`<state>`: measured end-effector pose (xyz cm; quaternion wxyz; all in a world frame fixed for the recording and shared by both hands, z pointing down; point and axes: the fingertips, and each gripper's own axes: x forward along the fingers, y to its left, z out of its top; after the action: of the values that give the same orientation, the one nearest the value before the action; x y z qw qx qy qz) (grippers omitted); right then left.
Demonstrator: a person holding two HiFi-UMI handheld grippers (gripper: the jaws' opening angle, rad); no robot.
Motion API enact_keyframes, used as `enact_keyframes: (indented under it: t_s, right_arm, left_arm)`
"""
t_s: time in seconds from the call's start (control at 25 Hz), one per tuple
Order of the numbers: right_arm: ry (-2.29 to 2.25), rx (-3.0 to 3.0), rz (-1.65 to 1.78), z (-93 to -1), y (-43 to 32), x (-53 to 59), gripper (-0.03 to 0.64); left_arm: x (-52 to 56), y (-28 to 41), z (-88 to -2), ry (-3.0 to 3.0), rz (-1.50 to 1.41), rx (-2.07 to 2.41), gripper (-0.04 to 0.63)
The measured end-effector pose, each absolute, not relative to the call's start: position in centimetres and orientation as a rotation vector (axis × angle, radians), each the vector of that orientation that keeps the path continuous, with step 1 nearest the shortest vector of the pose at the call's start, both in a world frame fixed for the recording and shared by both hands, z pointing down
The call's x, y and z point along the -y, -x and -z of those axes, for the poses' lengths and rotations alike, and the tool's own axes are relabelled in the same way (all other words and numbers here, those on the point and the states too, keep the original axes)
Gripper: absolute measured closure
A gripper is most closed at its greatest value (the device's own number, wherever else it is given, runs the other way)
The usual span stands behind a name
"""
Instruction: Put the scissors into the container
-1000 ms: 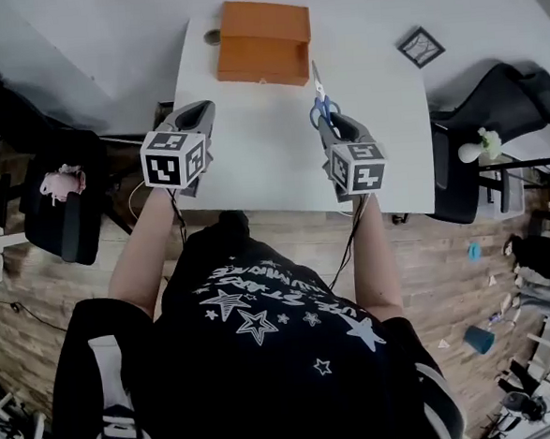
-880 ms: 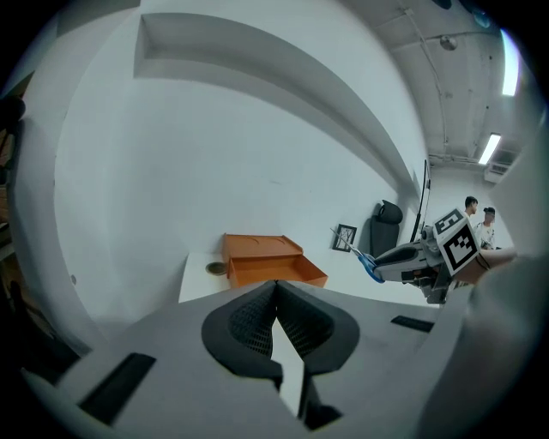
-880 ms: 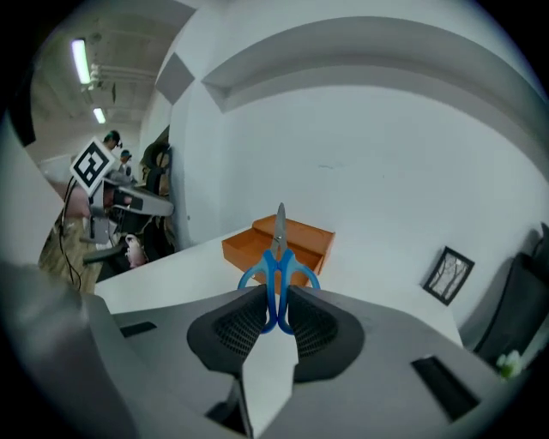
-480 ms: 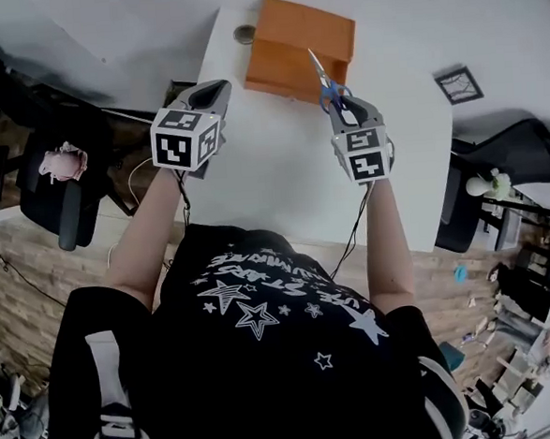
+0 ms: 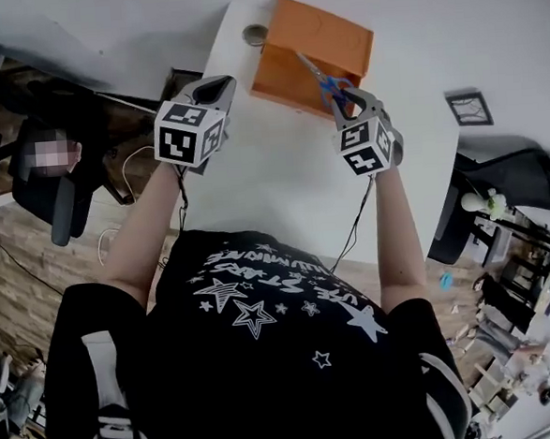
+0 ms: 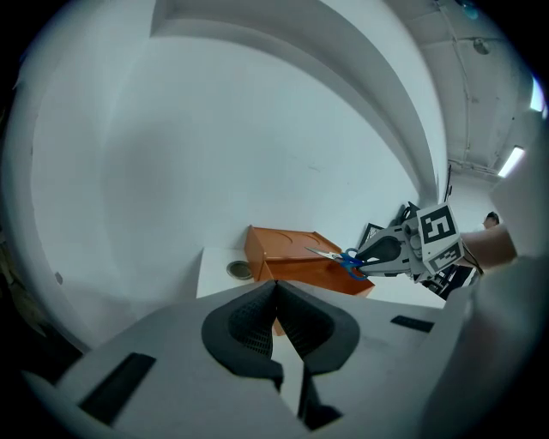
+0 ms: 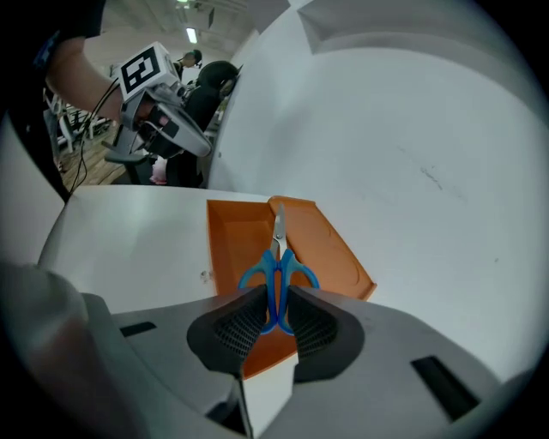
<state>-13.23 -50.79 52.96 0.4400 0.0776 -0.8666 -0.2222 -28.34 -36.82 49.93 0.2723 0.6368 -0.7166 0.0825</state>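
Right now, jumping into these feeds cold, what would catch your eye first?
The blue-handled scissors stand out first, clamped by their handles in the right gripper, with the blades pointing out over the open orange container at the far end of the white table. Next is the left gripper, jaws together on nothing, held off to the container's left.

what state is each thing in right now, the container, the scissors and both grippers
container: standing on the table, not held
scissors: blades closed, held in the air above the container, not yet in it
right gripper: shut on the scissors' blue handles
left gripper: shut, empty
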Motion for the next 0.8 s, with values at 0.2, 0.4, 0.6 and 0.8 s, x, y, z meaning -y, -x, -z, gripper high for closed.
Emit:
enact_keyframes:
  t_s: [0.2,0.4,0.6,0.8]
  right_arm:
    - [-0.063,2.074,0.626,-55.4,15.2,51.6,0.518]
    - [0.022,2.046,0.655,-57.3,16.9,51.8,0.518]
    - [0.084,2.000,0.711,-58.6,17.8,51.9,0.518]
    - [0.135,1.952,0.752,-59.5,18.1,52.0,0.518]
  left_arm:
    - [37.7,29.4,-51.2,-1.706,-0.231,1.906,0.578]
    - [38.2,30.6,-52.5,-1.679,-0.222,1.897,0.578]
    - [38.6,31.1,-53.6,-1.654,-0.204,1.891,0.577]
    - [38.7,31.3,-54.1,-1.643,-0.194,1.885,0.578]
